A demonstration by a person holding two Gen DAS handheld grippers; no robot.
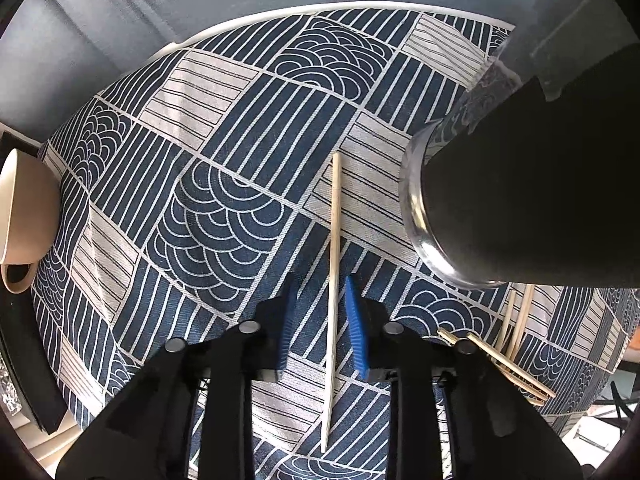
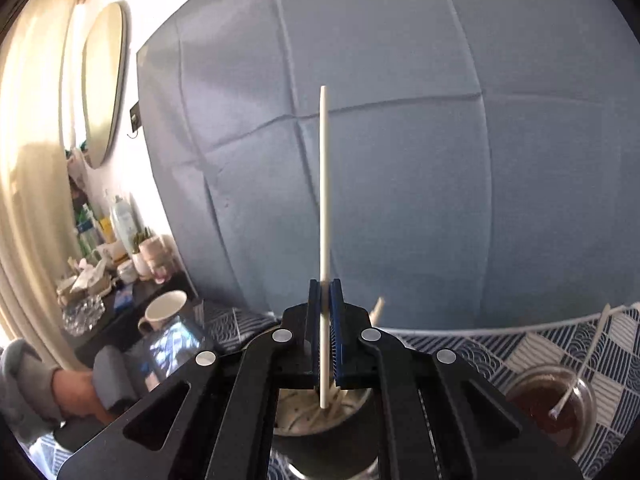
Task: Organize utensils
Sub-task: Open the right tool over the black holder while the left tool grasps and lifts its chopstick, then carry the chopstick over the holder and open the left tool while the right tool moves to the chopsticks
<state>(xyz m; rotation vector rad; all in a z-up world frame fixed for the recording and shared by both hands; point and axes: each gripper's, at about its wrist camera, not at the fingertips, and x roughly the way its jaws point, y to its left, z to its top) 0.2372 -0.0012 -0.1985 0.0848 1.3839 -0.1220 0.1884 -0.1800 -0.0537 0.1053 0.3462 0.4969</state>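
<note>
— Two grippers, what does each one have?
— Right gripper (image 2: 325, 328) is clamped on a white chopstick (image 2: 324, 200), standing upright above the dark holder (image 2: 320, 428) with more sticks inside.
— And the left?
— Left gripper (image 1: 322, 332) points down at the patterned tablecloth (image 1: 224, 128); a wooden chopstick (image 1: 333, 280) lies between its blue pads (image 1: 357, 332), jaws narrow, not visibly pinching it.
— Others?
— Several loose chopsticks (image 1: 516, 328) lie nearby, right of it.

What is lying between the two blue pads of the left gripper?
One pale chopstick on the tablecloth, between the left gripper pads; left wrist view shows it.
</note>
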